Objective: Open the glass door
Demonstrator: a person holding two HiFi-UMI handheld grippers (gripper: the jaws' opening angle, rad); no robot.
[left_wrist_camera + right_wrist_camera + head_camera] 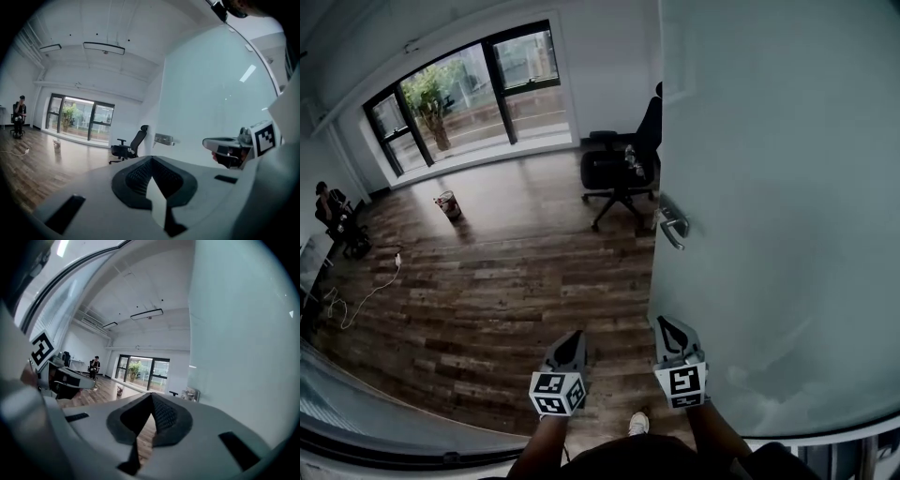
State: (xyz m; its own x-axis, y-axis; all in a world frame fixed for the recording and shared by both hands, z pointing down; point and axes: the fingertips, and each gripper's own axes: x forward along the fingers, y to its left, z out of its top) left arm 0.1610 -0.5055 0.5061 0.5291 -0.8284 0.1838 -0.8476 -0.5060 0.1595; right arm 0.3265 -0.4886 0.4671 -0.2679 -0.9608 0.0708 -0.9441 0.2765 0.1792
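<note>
The frosted glass door point(778, 187) fills the right of the head view and stands swung open, its metal lever handle point(673, 225) on the near edge. The handle point(163, 138) also shows in the left gripper view, and small in the right gripper view as the handle point(191, 394). My left gripper point(575, 336) hangs over the wooden floor, shut and empty. My right gripper point(664, 323) is beside it, close to the door's edge and below the handle, touching neither; it is shut with nothing between its jaws. Both point roughly level into the room.
A black office chair point(619, 169) stands just past the door's edge. A small bucket point(447, 204) sits on the wooden floor point(506, 281) further in. A person point(333, 220) sits at far left, with a white cable point(366, 291) nearby. Large windows point(469, 89) line the back wall.
</note>
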